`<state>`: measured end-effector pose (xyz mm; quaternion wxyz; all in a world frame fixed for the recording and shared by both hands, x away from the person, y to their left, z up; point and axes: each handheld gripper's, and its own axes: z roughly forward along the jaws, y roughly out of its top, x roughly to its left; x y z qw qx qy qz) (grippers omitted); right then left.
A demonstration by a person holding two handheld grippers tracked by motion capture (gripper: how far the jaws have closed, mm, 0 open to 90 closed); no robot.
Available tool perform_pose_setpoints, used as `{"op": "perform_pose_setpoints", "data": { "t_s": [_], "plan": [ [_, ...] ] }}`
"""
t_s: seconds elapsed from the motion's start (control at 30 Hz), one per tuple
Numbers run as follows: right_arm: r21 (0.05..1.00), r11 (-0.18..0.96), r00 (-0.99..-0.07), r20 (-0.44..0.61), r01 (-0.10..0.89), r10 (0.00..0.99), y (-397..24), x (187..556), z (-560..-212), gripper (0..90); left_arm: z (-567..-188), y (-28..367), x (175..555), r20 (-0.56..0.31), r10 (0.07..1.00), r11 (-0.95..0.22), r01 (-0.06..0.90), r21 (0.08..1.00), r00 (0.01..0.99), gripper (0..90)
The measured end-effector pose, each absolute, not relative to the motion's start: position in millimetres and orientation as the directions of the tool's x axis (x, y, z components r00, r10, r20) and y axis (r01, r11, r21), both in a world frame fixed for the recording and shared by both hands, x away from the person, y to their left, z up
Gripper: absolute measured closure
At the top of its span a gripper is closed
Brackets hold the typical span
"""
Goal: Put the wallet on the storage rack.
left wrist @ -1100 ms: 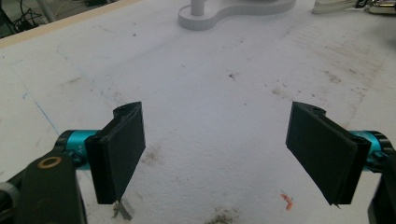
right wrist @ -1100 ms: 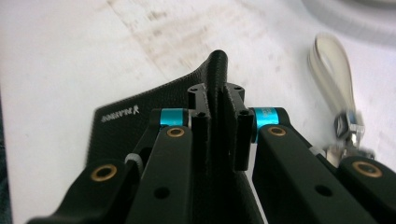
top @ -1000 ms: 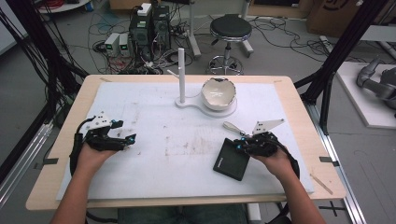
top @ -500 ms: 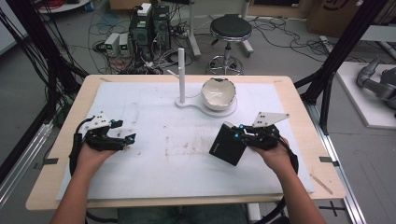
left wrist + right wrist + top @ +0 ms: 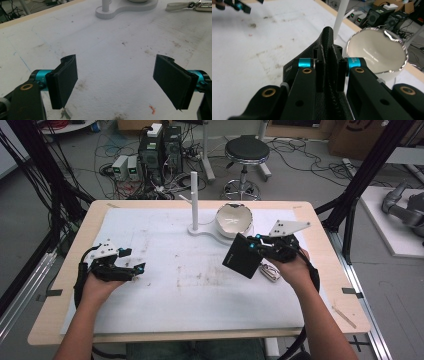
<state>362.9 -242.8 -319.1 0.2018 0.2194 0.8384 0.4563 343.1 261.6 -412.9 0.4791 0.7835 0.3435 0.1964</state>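
Right claw (image 5: 257,251) clenched on black wallet (image 5: 243,256), lifted off desk (image 5: 150,320), bowl (image 5: 234,220) just beyond, keys (image 5: 270,271) below. Left claw (image 5: 136,268) released, bare desk ahead, wallet well apart.

Even, bright overhead lighting; soft image quality.
Tabletop (image 5: 165,245) shadows faint and diffuse. High view slightly blurred throughout. Bowl (image 5: 379,52) rim shows glare; near jaws in right gripper view out of focus.
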Motion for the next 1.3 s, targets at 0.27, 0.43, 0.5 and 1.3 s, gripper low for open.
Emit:
{"op": "perform_pose_setpoints", "data": {
  "t_s": [0.27,0.43,0.5,1.3],
  "plan": [
    [0.864,0.469,-0.794,-0.152,0.183,0.589,-234,388,-298,84.0,-412,264,343,-0.025,0.728,-0.3,0.351,0.887,0.685,19.8],
    [0.86,0.477,-0.769,-0.18,0.179,0.613,-226,405,-284,84.0,-413,262,344,-0.029,0.724,-0.301,0.353,0.886,0.689,19.9],
    [0.858,0.482,-0.76,-0.192,0.177,0.621,-223,413,-278,84.0,-413,263,344,-0.029,0.725,-0.302,0.355,0.885,0.689,19.9],
    [0.848,0.482,-0.642,-0.246,0.221,0.726,-201,486,-283,83.8,-417,269,344,-0.039,0.733,-0.292,0.366,0.883,0.679,19.9]
  ]
}}
